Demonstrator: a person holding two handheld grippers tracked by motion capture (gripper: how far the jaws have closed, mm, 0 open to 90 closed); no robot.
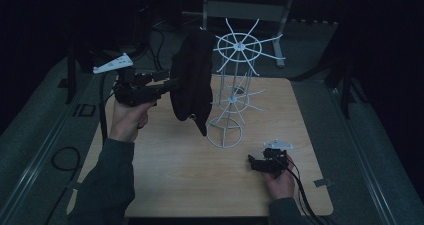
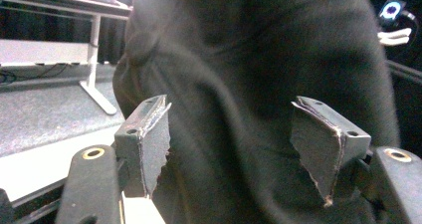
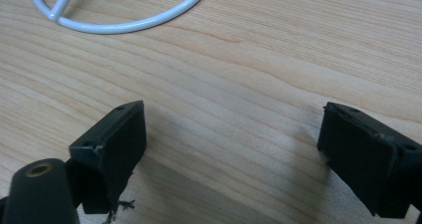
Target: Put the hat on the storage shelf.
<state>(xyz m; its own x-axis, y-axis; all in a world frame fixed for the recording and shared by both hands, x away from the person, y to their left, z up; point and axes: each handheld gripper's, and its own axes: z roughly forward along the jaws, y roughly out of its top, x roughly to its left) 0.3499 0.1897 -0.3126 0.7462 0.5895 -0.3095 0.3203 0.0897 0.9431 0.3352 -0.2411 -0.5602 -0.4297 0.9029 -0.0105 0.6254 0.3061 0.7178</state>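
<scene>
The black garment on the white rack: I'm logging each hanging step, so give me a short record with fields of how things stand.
garment: black garment draped over an upper arm of the white wire rack
rack: upright on the wooden table
left gripper: open, garment between the jaws, pads not pressing it
right gripper: open, nothing between the jaws, low over the table near the rack's base ring

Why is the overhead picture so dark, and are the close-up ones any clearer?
High view: dim, floor nearly black, only the wooden table and white wire rack stand out. Left gripper view: the black garment is soft and slightly blurred, with a bright glare at top. Right gripper view: evenly lit, sharp wood grain, faint shadows under the jaws.
</scene>
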